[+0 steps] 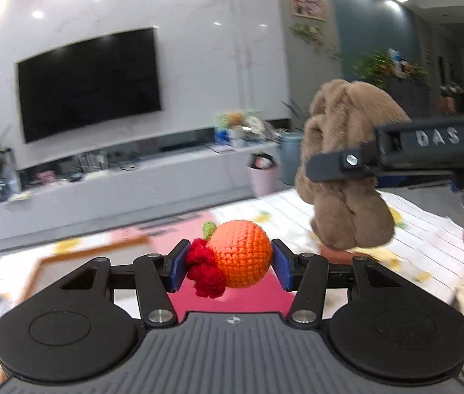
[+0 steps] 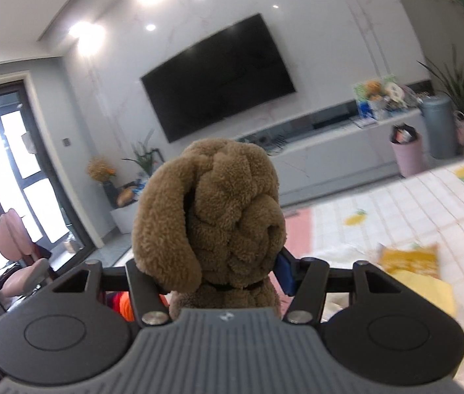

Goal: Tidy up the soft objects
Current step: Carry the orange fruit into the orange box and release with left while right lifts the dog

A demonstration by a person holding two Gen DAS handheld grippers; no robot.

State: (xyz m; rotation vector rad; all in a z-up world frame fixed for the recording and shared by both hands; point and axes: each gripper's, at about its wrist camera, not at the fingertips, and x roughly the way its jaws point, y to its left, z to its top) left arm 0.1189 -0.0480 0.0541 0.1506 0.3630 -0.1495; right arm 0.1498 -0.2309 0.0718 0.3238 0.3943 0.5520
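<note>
Our left gripper (image 1: 228,264) pinches the crocheted orange (image 1: 242,252); the right gripper (image 2: 219,272) clamps the brown plush (image 2: 212,220) (upright), both aloft above the checked cloth (image 1: 297,210).

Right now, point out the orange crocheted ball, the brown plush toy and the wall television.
orange crocheted ball (image 1: 243,256), left wrist view, front face.
brown plush toy (image 2: 212,216), right wrist view, folded middle.
wall television (image 1: 89,82), left wrist view, screen centre.

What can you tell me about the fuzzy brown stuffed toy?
The fuzzy brown stuffed toy looks soft and plush, bunched into thick folds with a floppy ear-like flap hanging down. The right gripper squeezes it around the middle, lifted in the air above the checked cloth. Only the blue-padded fingers touch it.
</note>
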